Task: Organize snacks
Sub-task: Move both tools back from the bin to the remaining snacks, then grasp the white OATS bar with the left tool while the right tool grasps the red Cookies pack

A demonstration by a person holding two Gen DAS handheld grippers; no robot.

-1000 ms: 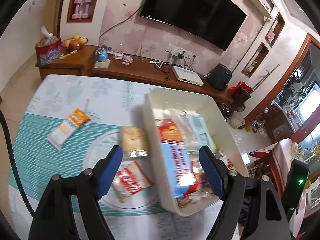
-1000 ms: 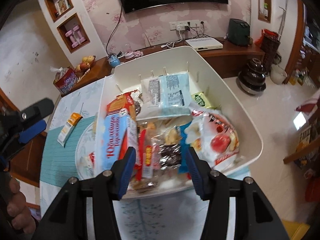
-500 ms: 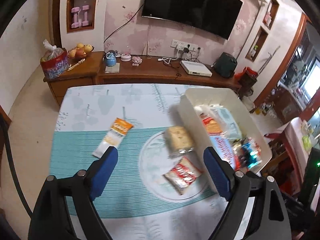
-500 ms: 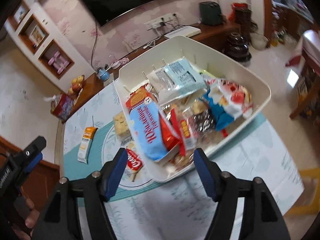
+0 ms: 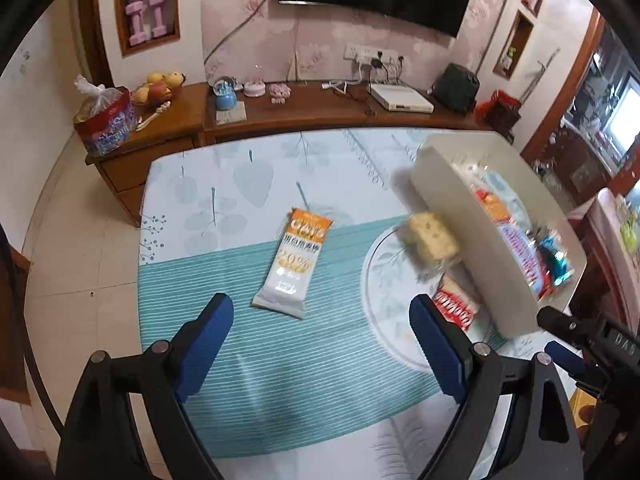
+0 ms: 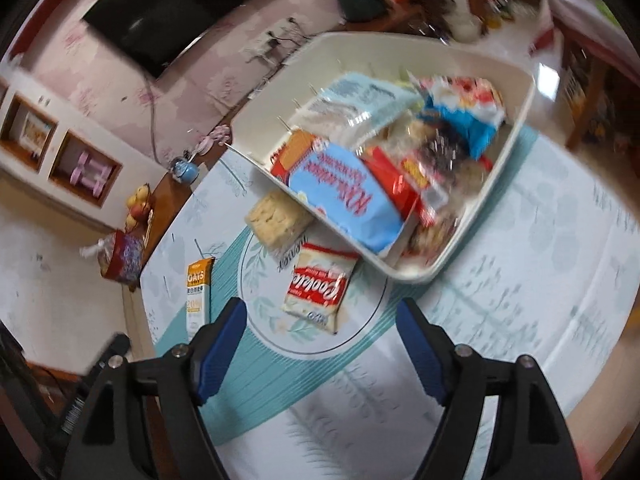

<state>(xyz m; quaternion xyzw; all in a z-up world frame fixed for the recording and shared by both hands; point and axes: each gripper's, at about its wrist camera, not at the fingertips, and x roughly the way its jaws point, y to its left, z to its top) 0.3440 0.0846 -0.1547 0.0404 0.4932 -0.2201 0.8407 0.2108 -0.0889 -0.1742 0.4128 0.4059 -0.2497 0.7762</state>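
A white bin (image 5: 452, 196) full of snack packs stands on the table's right side; it also shows in the right wrist view (image 6: 516, 136). Three snacks lie outside it: an orange-and-white oat bar (image 5: 294, 262) (image 6: 197, 290), a pale cracker pack (image 5: 432, 238) (image 6: 278, 216) against the bin wall, and a red-and-white cookie pack (image 5: 456, 310) (image 6: 318, 292). My left gripper (image 5: 320, 340) is open and empty, just short of the oat bar. My right gripper (image 6: 322, 344) is open and empty, just short of the cookie pack.
The table has a teal-and-white patterned cloth (image 5: 280, 380). A wooden sideboard (image 5: 304, 108) behind it holds a fruit bowl, a red bag and small items. A TV hangs on the wall. Tiled floor lies left of the table.
My left gripper swung left, from the bin toward the oat bar. My right gripper pulled back from the bin and now faces the cookie pack. Both stayed open.
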